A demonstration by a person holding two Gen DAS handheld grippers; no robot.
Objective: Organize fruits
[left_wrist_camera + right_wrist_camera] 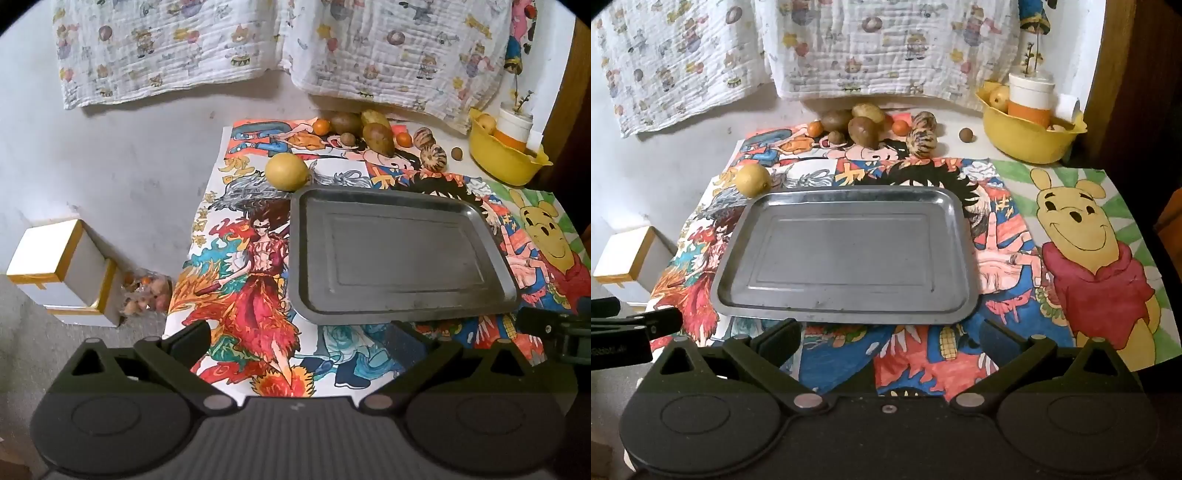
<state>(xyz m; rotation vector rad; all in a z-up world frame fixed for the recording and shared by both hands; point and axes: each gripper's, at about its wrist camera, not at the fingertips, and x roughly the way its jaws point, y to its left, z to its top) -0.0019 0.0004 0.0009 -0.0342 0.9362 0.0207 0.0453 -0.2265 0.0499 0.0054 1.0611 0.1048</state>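
An empty metal tray [491, 225] [962, 236] lies on a table covered with colourful cartoon drawings. A large yellow round fruit [286, 171] [752, 180] sits just beyond the tray's far left corner. Further back lies a cluster of brown pears [377, 139] [862, 132], two small oranges [321, 126] [900, 127], two striped melons [434, 157] [921, 142] and small brown round fruits [457, 153] [965, 134]. My left gripper [299, 341] and my right gripper [890, 338] both hover open near the tray's front edge, nothing between their fingers.
A yellow bowl [506, 162] [1027, 142] at the back right holds a white-and-orange jar [1030, 98] and a yellow fruit [998, 98]. Patterned cloths [332, 48] hang behind. White boxes [59, 266] and a bag of small fruits [146, 291] stand left of the table.
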